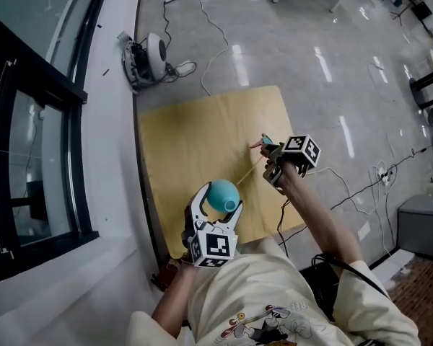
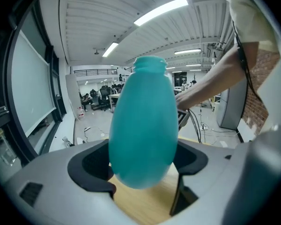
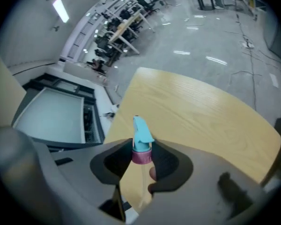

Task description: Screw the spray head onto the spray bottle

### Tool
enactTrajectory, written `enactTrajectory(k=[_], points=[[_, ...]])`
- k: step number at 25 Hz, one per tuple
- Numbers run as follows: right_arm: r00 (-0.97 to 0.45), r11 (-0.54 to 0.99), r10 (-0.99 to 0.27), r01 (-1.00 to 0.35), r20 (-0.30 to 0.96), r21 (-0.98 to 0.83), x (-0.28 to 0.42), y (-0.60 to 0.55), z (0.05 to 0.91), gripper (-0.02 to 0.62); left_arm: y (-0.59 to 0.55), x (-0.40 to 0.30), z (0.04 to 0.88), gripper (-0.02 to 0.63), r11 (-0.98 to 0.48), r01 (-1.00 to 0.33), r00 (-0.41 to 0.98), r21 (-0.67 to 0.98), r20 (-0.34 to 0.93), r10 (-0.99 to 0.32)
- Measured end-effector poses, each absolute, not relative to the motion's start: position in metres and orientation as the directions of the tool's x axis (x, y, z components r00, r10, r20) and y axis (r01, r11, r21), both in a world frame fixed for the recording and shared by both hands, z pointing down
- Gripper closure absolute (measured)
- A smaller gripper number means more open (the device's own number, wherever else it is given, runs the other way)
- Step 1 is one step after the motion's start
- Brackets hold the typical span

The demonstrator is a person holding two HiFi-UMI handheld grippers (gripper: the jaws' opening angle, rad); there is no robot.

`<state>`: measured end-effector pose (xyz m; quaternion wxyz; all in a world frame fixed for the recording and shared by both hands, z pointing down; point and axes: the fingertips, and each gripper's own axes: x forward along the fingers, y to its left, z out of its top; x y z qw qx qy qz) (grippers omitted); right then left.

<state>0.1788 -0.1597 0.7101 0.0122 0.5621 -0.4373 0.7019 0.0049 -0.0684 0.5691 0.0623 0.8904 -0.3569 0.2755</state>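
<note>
While the left gripper is closed on the belly of the teal spray bottle near the wooden table's front edge, the right gripper pinches the spray head by its pink collar near the right edge, well apart from the bottle. Bare tabletop stretches beyond both.

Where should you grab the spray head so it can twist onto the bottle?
Grip the spray head's round purple collar from its sides, as the right gripper does. The blue nozzle sticks out above and the thin tube hangs below, so both stay free for the open neck of the bottle.
</note>
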Motion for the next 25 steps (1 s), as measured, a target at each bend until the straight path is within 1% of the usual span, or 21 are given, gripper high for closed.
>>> enactTrajectory(k=[3, 6, 7, 9, 12, 14, 18, 21, 25], points=[[-0.450, -0.400, -0.597, -0.550, 0.664, -0.733, 0.167, -0.177, 0.625, 0.466, -0.068, 0.008, 0.548, 0.202, -0.735, -0.676, 0.592, -0.057, 0.551, -0.587], [-0.532, -0.175, -0.678, -0.554, 0.508, -0.814, 0.155, -0.184, 0.531, 0.466, -0.054, 0.023, 0.530, 0.202, -0.787, -0.615, 0.656, 0.052, 0.588, -0.474], [-0.554, -0.105, -0.695, -0.553, 0.458, -0.827, 0.151, -0.183, 0.501, 0.466, -0.048, 0.029, 0.524, 0.202, -0.797, -0.596, 0.678, 0.097, 0.592, -0.435], [-0.590, 0.015, -0.718, -0.544, 0.370, -0.839, 0.141, -0.180, 0.446, 0.466, -0.043, 0.034, 0.514, 0.202, -0.793, -0.593, 0.687, 0.140, 0.602, -0.407], [-0.639, 0.127, -0.730, -0.473, 0.241, -0.872, 0.128, -0.176, 0.378, 0.466, -0.043, 0.036, 0.508, 0.202, -0.788, -0.609, 0.642, 0.097, 0.643, -0.417], [-0.657, 0.211, -0.736, -0.456, 0.167, -0.865, 0.123, -0.170, 0.337, 0.466, -0.040, 0.040, 0.507, 0.202, -0.785, -0.613, 0.620, 0.083, 0.667, -0.414], [-0.694, 0.373, -0.717, -0.464, 0.067, -0.804, 0.115, -0.153, 0.275, 0.466, -0.035, 0.041, 0.501, 0.202, -0.779, -0.618, 0.608, 0.110, 0.694, -0.385], [-0.716, 0.464, -0.698, -0.490, 0.037, -0.738, 0.107, -0.141, 0.251, 0.467, -0.036, 0.034, 0.491, 0.202, -0.763, -0.631, 0.609, 0.142, 0.700, -0.373], [-0.737, 0.545, -0.675, -0.515, 0.017, -0.661, 0.093, -0.128, 0.246, 0.468, -0.043, 0.024, 0.474, 0.202, -0.762, -0.635, 0.605, 0.126, 0.695, -0.389]])
